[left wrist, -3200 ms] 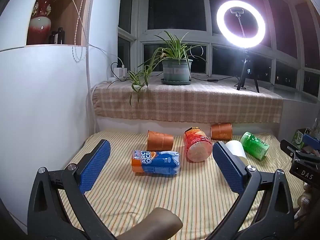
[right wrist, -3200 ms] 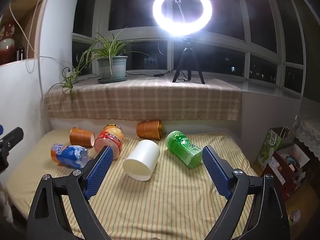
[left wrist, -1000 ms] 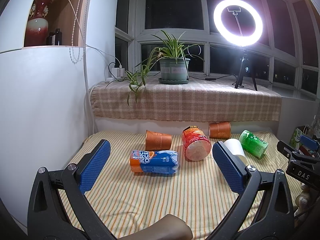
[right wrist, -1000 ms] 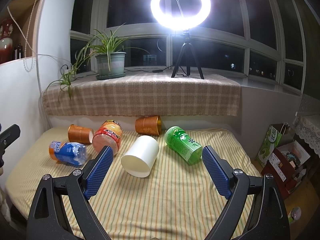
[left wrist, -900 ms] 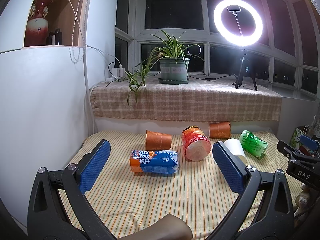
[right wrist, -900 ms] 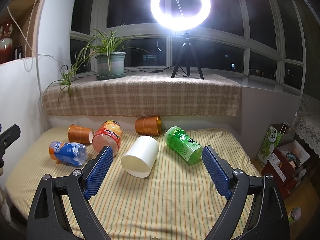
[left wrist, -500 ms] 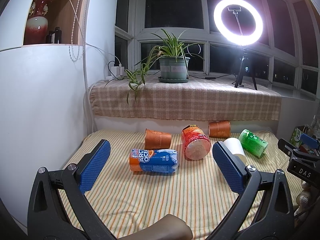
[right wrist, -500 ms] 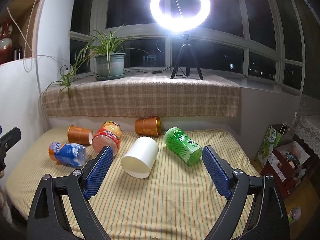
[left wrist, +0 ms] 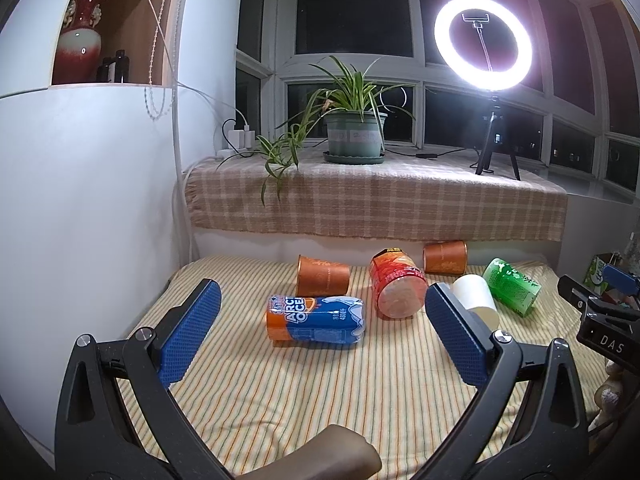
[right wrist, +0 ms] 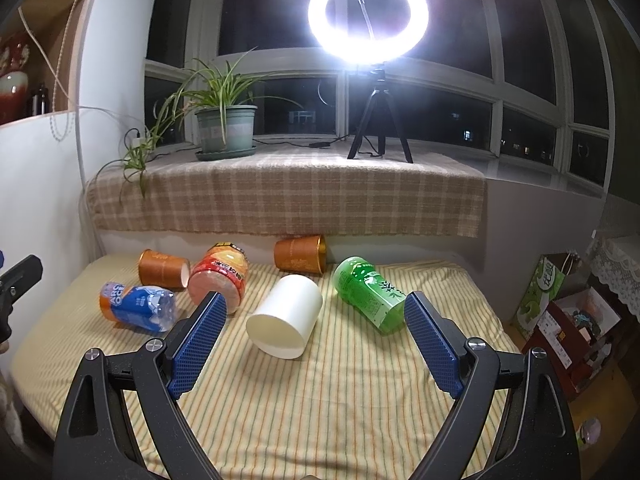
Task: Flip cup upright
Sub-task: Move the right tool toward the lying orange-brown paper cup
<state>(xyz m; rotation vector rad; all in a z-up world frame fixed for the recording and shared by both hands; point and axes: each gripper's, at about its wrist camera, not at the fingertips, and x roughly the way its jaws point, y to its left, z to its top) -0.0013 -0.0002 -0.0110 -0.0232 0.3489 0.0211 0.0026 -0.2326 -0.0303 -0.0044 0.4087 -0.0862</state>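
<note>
Several cups lie on their sides on the striped mattress (right wrist: 320,412). A white cup (right wrist: 286,322) lies in the middle; it also shows in the left wrist view (left wrist: 476,300). Two orange cups (left wrist: 322,276) (left wrist: 445,257) lie further back. A blue and orange cup (left wrist: 316,318), a red cup (left wrist: 396,288) and a green cup (right wrist: 370,294) lie among them. My left gripper (left wrist: 320,332) is open and empty, in front of the blue cup. My right gripper (right wrist: 314,336) is open and empty, just short of the white cup.
A checked cloth covers the window ledge (right wrist: 280,196), which holds a potted plant (right wrist: 226,128) and a ring light on a tripod (right wrist: 368,16). A white wall (left wrist: 88,208) stands on the left. Boxes (right wrist: 560,312) sit on the floor to the right of the mattress.
Both grippers have drifted slightly; the view has shifted a little. The cups have not moved and both grippers stay open.
</note>
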